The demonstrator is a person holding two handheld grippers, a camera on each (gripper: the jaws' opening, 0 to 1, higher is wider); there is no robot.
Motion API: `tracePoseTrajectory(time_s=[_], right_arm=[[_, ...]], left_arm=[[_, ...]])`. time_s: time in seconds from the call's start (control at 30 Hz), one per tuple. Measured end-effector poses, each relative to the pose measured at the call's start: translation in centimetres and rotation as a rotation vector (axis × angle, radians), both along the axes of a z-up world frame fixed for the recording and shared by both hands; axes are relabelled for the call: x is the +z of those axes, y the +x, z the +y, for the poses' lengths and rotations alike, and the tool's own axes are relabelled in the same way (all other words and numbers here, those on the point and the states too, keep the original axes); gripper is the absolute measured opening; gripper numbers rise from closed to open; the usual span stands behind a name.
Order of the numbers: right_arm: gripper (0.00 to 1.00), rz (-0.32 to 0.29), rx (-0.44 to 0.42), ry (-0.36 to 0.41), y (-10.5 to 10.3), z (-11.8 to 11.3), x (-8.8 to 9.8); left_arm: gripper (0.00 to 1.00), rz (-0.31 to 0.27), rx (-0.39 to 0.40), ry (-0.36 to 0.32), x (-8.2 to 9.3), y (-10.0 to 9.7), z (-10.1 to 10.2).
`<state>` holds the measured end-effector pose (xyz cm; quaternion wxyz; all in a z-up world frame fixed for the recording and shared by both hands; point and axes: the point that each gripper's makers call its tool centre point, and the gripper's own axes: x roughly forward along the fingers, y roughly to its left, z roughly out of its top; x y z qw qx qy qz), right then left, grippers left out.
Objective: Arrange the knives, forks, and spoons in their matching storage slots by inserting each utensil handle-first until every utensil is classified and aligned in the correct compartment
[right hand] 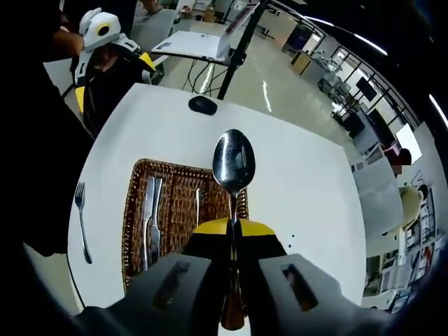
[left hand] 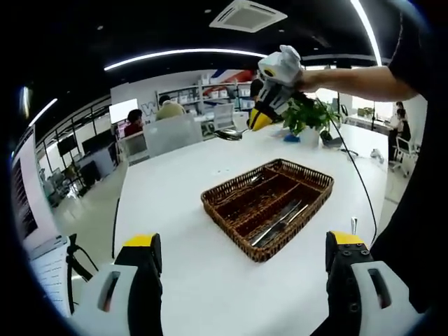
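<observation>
Right gripper view looks down along a spoon (right hand: 233, 162) clamped by its handle between the right tongs (right hand: 233, 227), bowl pointing forward, held in the air above the wicker tray (right hand: 133, 210). Two pieces of cutlery (right hand: 150, 220), probably knives though the glare makes that hard to confirm, lie side by side in the tray's left compartment, and a slimmer piece lies in the next slot. A fork (right hand: 81, 220) rests on the white tabletop (right hand: 301, 182) just left of the tray. A dark computer mouse (right hand: 203, 105) sits farther along the tabletop.

From the left gripper view, the left tongs (left hand: 241, 245) stand wide apart with nothing between them, low over the tabletop (left hand: 168, 189) on the near side of the tray (left hand: 269, 196). Beyond the tray, the right tongs (left hand: 257, 120) are held up by a person's arm, the spoon (left hand: 229, 134) sticking out sideways. A potted plant (left hand: 308, 119) stands at the far end.
</observation>
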<state>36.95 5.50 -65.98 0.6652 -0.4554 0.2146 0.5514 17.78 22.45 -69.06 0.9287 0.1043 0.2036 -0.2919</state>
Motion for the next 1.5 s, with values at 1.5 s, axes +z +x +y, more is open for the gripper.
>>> tracePoseTrajectory(time_s=[1.5], right_arm=[[0.0,0.105,-0.02,-0.049,2.7,-0.3,-9.1]], left_arm=[[0.99,0.03,0.003,0.017,-0.3,0.6,0.3]])
